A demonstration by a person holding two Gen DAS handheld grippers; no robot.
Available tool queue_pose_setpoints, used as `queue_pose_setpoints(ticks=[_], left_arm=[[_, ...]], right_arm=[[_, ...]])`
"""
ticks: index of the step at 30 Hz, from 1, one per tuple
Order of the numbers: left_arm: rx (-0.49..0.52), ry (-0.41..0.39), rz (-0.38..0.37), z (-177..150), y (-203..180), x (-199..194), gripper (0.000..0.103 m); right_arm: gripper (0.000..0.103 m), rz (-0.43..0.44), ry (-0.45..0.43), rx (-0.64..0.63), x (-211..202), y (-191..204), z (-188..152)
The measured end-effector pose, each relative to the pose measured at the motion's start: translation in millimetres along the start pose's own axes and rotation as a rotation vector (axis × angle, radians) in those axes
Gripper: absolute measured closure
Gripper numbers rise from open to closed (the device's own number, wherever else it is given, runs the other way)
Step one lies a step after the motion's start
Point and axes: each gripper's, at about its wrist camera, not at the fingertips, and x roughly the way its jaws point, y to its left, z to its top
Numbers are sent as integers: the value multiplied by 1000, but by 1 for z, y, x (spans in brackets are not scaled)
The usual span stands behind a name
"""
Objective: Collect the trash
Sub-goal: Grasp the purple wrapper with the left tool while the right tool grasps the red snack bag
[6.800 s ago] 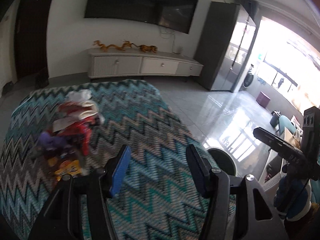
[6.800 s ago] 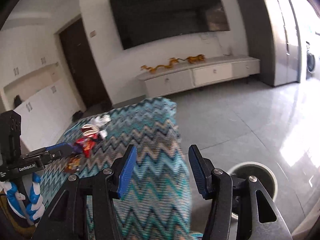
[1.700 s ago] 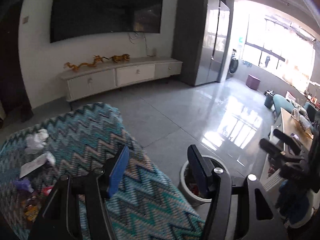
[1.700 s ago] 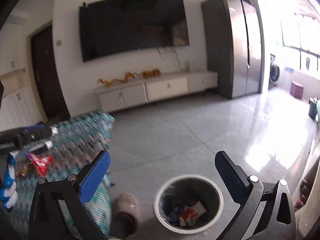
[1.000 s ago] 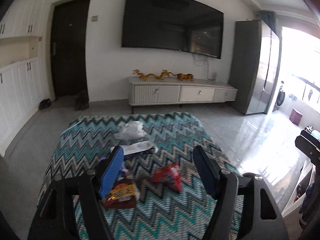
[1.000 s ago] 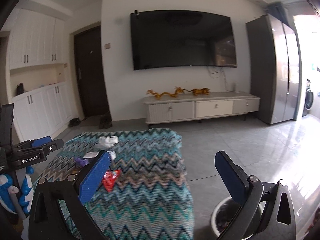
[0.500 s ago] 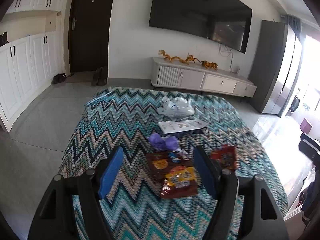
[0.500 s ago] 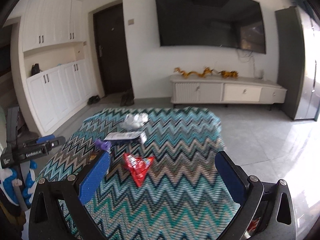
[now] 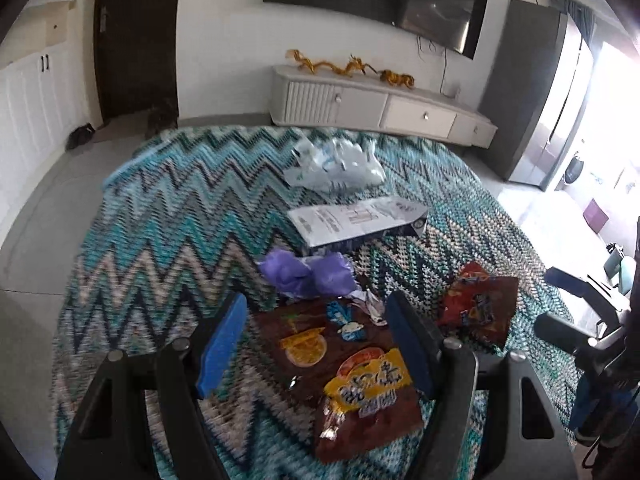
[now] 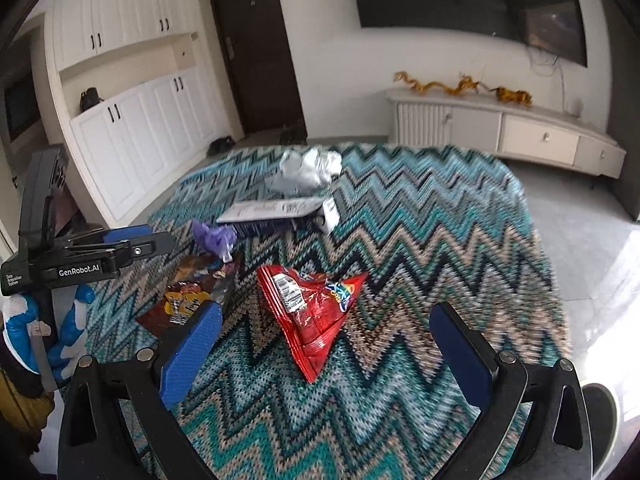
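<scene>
Blue-padded grippers over zigzag cloth (image 10: 420,216); both wide apart, empty.

Compared with half a second earlier, both views sit lower and nearer the litter. The left gripper (image 9: 316,336) brackets the brown snack bag (image 9: 360,384), whose long axis runs from beside the purple wrapper (image 9: 308,272) toward the camera. The right gripper (image 10: 328,344) frames the red chip bag (image 10: 312,308): it lies flat, tapered end pointing toward the camera, just right of the brown bag.
</scene>
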Motion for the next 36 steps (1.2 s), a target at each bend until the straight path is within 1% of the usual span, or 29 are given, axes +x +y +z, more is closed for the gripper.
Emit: queue_pose_setpoints(ticks=[5, 9, 11, 12, 13, 14, 16, 17, 20, 22, 24, 26, 31, 34, 36], left_arm=[[-48, 48, -9, 8, 3, 30, 32], [-100, 78, -29, 14, 11, 46, 33], [-117, 94, -33, 15, 14, 53, 35], [-123, 102, -35, 15, 15, 56, 45], [-133, 115, -44, 14, 17, 60, 48], [-141, 116, -51, 14, 18, 61, 49], [-144, 107, -52, 13, 20, 60, 50], [-145, 99, -50, 13, 20, 57, 51], [-150, 86, -50, 9, 23, 51, 52], [-158, 76, -52, 6, 24, 43, 52], [-164, 64, -51, 5, 25, 34, 52], [-168, 53, -47, 5, 26, 25, 52], [-154, 14, -34, 7, 18, -9, 52], [-121, -12, -30, 12, 2, -28, 52], [-93, -32, -36, 15, -15, -41, 52]], right_arm=[[15, 29, 30, -9, 24, 2, 0], [19, 39, 57, -4, 41, 2, 1], [28, 53, 69, 10, 48, 0, 0], [32, 55, 76, 17, 51, -1, 0], [40, 54, 82, 21, 53, -2, -1], [49, 53, 88, 25, 55, -3, -1], [54, 55, 90, 29, 55, -4, -3], [60, 54, 87, 27, 53, -5, -4], [70, 53, 81, 19, 47, -7, -5], [75, 56, 78, 23, 42, -9, -7], [76, 59, 71, 26, 35, -10, -9], [82, 65, 60, 27, 28, -11, -9], [83, 68, 7, 38, -6, -17, -14], [83, 52, -37, 54, -34, -28, -17], [83, 29, -78, 74, -60, -41, -21]])
